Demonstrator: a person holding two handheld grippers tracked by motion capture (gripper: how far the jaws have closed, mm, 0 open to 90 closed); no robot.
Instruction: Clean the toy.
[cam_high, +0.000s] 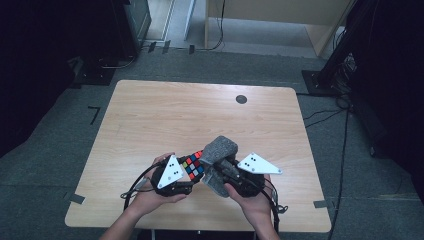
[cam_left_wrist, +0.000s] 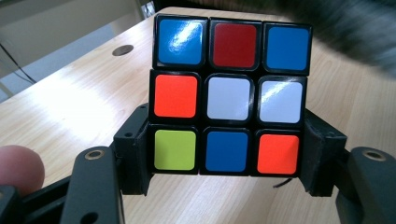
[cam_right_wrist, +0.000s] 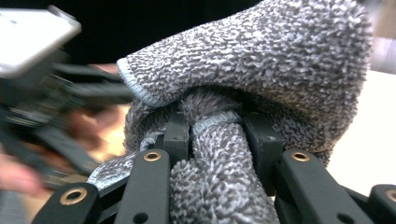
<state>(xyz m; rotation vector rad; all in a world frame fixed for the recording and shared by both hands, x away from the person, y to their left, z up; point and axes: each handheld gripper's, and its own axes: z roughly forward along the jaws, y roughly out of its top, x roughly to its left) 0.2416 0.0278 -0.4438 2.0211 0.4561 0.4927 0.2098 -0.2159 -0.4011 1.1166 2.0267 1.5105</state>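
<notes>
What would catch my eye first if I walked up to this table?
Probably the bright puzzle cube, clamped between the jaws of the left claw above the near part of the wooden table. Right beside it, the right claw pinches a bunched, fuzzy grey cloth that bulges over the jaws.

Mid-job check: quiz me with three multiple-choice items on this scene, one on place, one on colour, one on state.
1. Where is the puzzle cube?
A. between the left tongs
B. lying at the table's far edge
C. on the floor

2. What colour is the centre tile on the cube face toward the left gripper view?
A. green
B. white
C. yellow

3. What are the right tongs doing?
A. hanging open, nothing in them
B. clamping a pen
C. pinching a grey cloth

Key: 1 A, jaws flank its sides; 2 B, middle tile is white; 3 C, cloth bunched between jaws.
</notes>
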